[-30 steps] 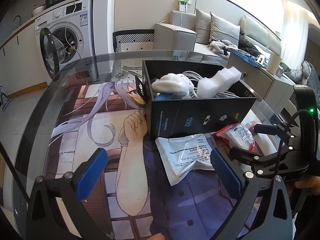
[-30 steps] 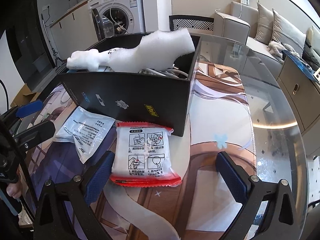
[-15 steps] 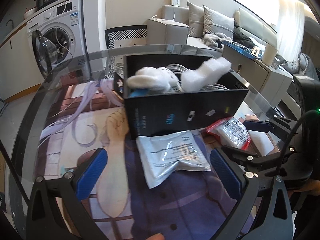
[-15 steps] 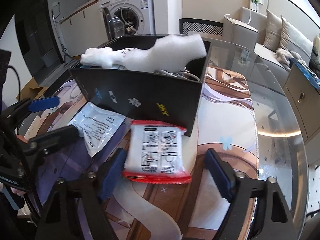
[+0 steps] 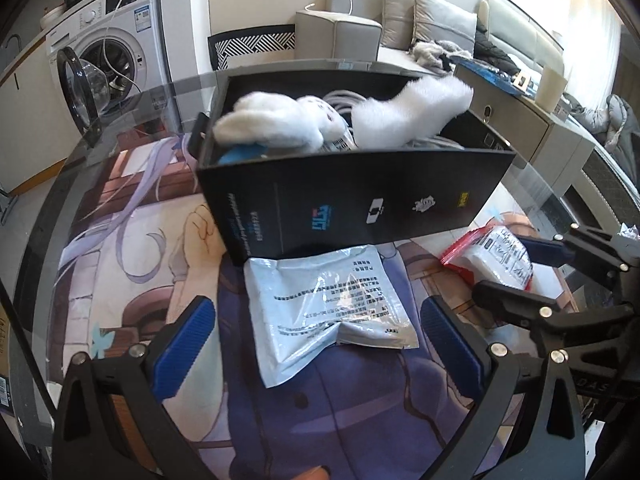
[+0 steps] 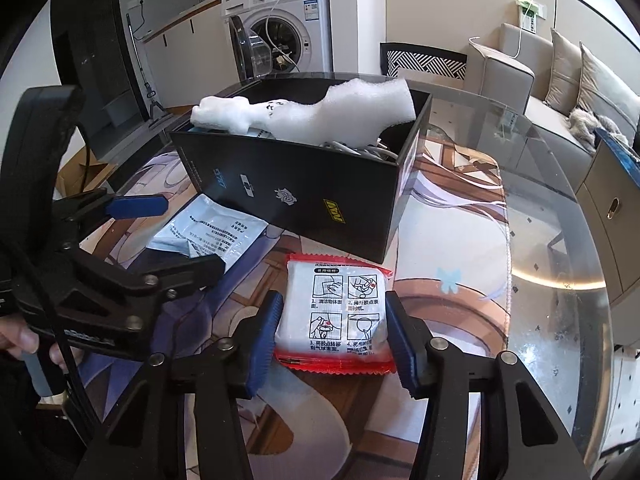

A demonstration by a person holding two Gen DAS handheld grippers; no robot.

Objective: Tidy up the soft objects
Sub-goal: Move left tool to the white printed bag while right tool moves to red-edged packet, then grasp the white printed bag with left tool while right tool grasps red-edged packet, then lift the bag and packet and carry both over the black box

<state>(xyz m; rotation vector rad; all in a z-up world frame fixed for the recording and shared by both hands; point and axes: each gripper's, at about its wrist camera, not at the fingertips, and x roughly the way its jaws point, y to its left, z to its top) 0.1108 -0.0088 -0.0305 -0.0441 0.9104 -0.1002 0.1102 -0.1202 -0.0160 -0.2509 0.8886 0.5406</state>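
Note:
A white packet with red edges [image 6: 344,316] lies flat on the printed mat in front of the black box [image 6: 296,184]. My right gripper [image 6: 332,332] is closing on it, and both blue pads touch the packet's sides. The same right gripper [image 5: 516,270] and packet [image 5: 496,252] show at the right of the left wrist view. My left gripper [image 5: 318,344] stands open and straddles a silvery white pouch [image 5: 328,308] without touching it. The box [image 5: 360,200] holds a white plush toy [image 5: 276,124], a white foam piece [image 5: 412,116] and pale cables.
The mat covers a round glass table [image 6: 560,240], whose edge curves past on the right. A patterned chair [image 6: 424,62] stands behind the box. Further back are a washing machine [image 6: 288,28] with its door open and a grey sofa [image 6: 520,76].
The right gripper's jaws have come in from wide open onto the red-edged packet's sides. The left gripper has moved closer to the pouch and the box, still open.

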